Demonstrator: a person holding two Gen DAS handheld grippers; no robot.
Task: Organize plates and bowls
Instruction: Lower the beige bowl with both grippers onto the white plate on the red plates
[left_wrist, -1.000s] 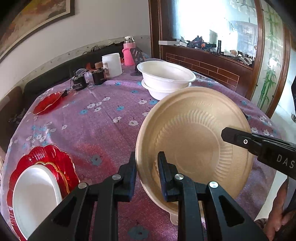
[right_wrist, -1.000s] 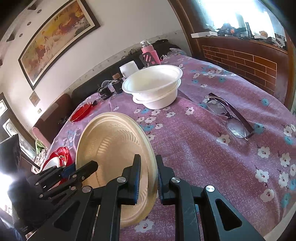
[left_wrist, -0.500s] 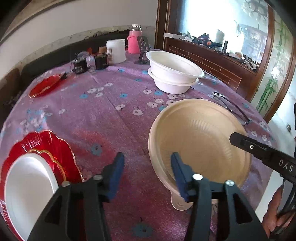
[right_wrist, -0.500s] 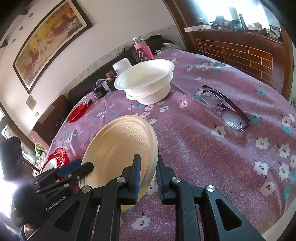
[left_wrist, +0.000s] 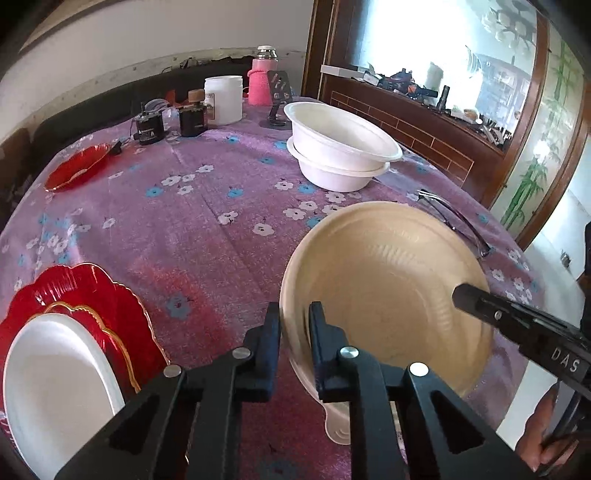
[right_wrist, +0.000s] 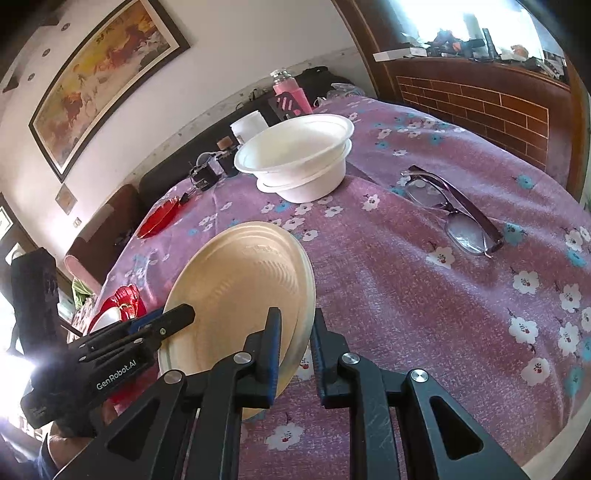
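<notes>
Pinching opposite rims of the tan bowl (left_wrist: 388, 288), left gripper (left_wrist: 294, 325) and right gripper (right_wrist: 294, 332) clamp tight

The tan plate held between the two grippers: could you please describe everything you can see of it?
The tan plate is round and shallow, matte like moulded pulp, with fine ribs ringing its flat centre. It is tilted up off the purple tablecloth. The left gripper is shut on its near rim and the right gripper on the opposite rim. A second rim edge shows beneath it, so it may be two nested plates. A small white piece peeks out below; whether they touch is unclear.
</notes>
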